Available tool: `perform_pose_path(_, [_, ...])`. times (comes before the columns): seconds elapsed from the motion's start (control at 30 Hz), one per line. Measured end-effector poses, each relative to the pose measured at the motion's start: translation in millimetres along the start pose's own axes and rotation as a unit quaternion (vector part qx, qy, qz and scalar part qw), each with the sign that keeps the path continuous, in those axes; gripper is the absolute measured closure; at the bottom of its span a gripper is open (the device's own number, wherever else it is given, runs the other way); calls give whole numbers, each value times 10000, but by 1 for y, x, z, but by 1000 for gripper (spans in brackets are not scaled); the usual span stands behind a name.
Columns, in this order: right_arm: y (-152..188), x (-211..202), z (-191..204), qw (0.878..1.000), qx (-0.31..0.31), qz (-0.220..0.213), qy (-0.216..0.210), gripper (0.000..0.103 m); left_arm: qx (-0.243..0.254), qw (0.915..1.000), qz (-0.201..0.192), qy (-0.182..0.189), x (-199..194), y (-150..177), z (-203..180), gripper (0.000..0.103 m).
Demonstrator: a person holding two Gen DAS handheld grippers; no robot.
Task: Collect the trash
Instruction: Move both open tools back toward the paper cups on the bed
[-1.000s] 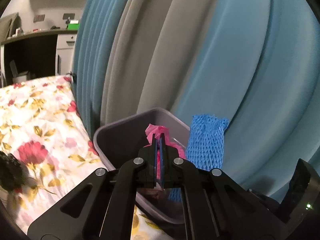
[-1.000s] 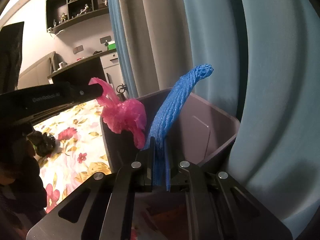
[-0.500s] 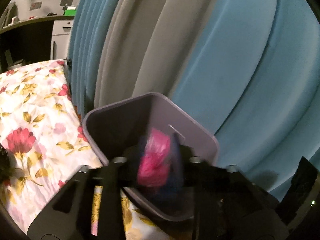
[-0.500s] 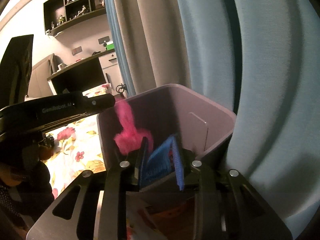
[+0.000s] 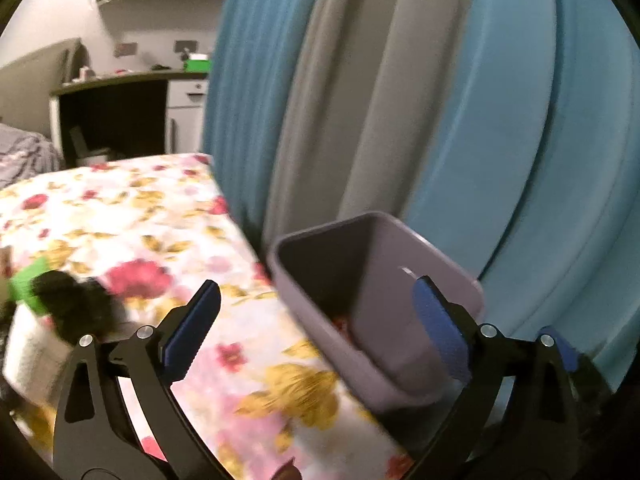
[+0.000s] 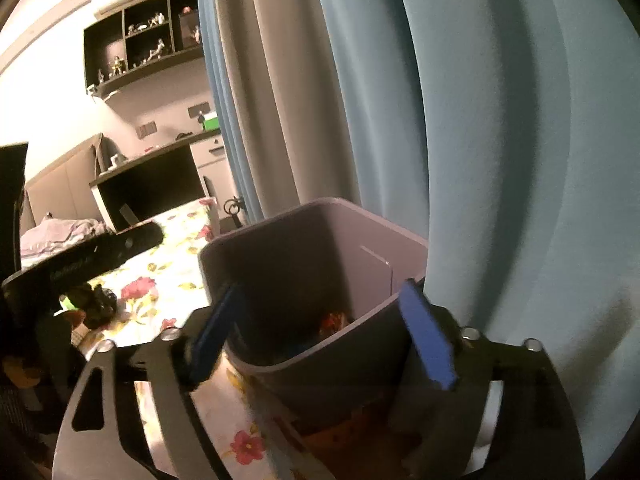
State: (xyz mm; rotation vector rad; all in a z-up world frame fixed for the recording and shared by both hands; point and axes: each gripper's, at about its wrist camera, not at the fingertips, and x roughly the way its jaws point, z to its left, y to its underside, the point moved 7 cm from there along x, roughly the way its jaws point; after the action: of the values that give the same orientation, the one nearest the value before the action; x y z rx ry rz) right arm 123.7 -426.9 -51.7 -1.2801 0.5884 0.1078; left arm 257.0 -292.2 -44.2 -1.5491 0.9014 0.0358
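A grey-purple bin (image 5: pixel 384 256) stands at the edge of a floral cloth, against blue and grey curtains. My left gripper (image 5: pixel 316 332) hovers just in front of it, jaws opening wide, with no trash between the blue pads (image 5: pixel 192 332). My right gripper (image 6: pixel 322 336) hangs over the near rim of the bin (image 6: pixel 320 202), jaws also opening and holding nothing. Something reddish (image 6: pixel 332 322) lies deep inside the bin. A black crumpled piece (image 5: pixel 76 308) and a green scrap (image 5: pixel 24 286) lie on the cloth at the left.
The floral cloth (image 5: pixel 140 220) stretches left and back to a dark desk with a green box (image 5: pixel 196 65). Curtains (image 6: pixel 480 140) hang right behind the bin. The left tool's black body (image 6: pixel 92 256) crosses the left of the right wrist view.
Both grippers were shut, the left on a pink mesh piece and the right on a blue one. Both have opened, and the two pieces have dropped out of sight into the bin.
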Motion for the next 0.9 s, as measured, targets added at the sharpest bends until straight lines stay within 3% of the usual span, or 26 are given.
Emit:
perform_pose_path(0.3, [9,-24,23,9997,-42,-105,-210,10,-109,9946,-367,-960,-79,24,58,6])
perform_pose_path(0.43, [14,-35,43,9990,-116,-140,-415,9,-95,9877,-539,-1462,-115,38,84,6])
perform_pose_path(0.63, [24,-57,83,9965,-236,-203,-778,8,-334,9790,-555,-1935,-163,66,133,6])
perform_pose_path(0.77, [31,-73,113,9943,-398,-274,-945,8,-531,9676,-653,-2382,-196,85,169,6])
perform_pose_path(0.9, [39,-86,136,9925,-497,-338,-1062,8,-601,9614,-670,-2602,-217,100,191,6])
